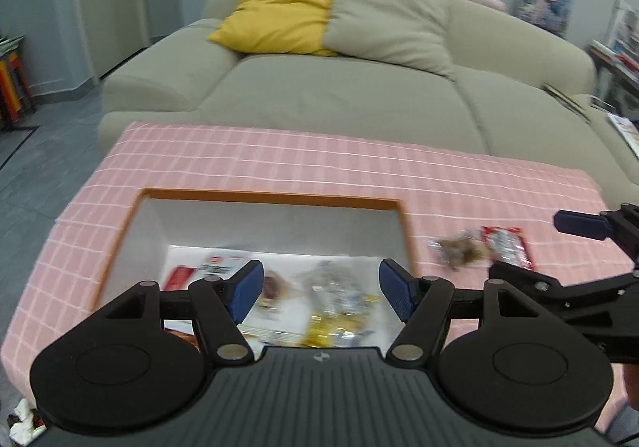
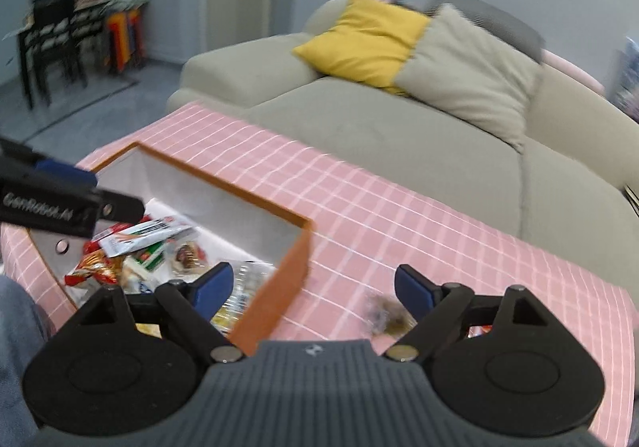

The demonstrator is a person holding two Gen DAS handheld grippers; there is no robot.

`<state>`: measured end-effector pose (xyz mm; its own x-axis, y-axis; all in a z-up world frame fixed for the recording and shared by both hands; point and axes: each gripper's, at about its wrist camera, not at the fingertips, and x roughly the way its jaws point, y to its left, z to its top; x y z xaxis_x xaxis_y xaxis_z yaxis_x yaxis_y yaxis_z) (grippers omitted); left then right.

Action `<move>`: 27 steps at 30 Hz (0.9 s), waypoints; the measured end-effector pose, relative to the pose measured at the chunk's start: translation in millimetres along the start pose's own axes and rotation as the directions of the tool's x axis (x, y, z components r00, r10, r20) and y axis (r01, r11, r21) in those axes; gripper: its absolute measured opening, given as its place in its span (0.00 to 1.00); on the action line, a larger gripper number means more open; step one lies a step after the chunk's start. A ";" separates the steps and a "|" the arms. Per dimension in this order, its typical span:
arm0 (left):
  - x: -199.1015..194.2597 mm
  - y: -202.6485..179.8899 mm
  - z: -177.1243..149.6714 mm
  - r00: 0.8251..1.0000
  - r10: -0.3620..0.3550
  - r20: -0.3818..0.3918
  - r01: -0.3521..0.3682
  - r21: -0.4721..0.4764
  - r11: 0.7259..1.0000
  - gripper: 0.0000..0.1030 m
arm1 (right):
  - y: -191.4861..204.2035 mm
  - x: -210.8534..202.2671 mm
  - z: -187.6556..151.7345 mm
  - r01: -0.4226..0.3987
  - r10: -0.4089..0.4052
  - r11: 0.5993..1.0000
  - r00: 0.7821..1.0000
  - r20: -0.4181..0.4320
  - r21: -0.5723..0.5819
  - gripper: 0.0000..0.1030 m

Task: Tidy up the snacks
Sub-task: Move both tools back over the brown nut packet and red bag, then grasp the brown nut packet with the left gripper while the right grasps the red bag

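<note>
Snacks [image 2: 131, 247] are lying heaped in the orange-walled box [image 1: 263, 194] sitting on the pink checked cloth [image 1: 279, 159] covering the bench. Two more packets are waiting outside it, just beside its right wall: a brownish one [image 1: 459, 249] and a red one [image 1: 507, 247]. The left tool [image 1: 321, 289] is hovering over the box with its blue pads apart and nothing between them. The right tool [image 2: 313, 291] is hanging over the box's corner, likewise spread and gripping nothing.
</note>
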<state>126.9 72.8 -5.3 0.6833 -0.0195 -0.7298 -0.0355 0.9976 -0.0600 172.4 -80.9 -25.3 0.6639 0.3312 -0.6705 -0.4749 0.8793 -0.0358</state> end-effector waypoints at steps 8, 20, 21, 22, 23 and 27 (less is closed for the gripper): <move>14.5 -50.3 -10.8 0.989 -0.141 -0.036 0.144 0.087 0.986 0.76 | -36.0 -28.9 -51.3 0.083 -0.088 0.991 0.995 0.040 0.106 0.82; 43.5 -104.6 -17.0 0.974 -0.201 -0.107 0.220 0.209 0.953 0.76 | -79.0 -11.7 -106.0 0.151 -0.147 0.966 0.989 -0.034 0.211 0.82; 47.0 -109.2 -15.0 0.973 -0.202 -0.111 0.223 0.224 0.949 0.76 | -82.5 -8.4 -107.6 0.152 -0.146 0.965 0.988 -0.041 0.215 0.82; 50.8 -112.2 -12.8 0.972 -0.204 -0.114 0.226 0.239 0.944 0.76 | -86.3 -4.6 -108.4 0.152 -0.144 0.964 0.988 -0.049 0.219 0.82; 54.9 -115.8 -10.6 0.971 -0.206 -0.119 0.230 0.257 0.939 0.76 | -91.0 -0.2 -109.2 0.152 -0.143 0.963 0.988 -0.056 0.223 0.82; 77.4 -129.2 -4.2 0.966 -0.205 -0.156 0.246 0.330 0.911 0.76 | -104.8 12.1 -112.1 0.161 -0.147 0.960 0.986 -0.079 0.227 0.82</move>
<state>181.3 -57.9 -56.9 0.5542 -0.2335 -0.7990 0.3762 0.9265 -0.0098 165.5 -207.4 -112.7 0.6788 0.1704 -0.7143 -0.2180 0.9756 0.0255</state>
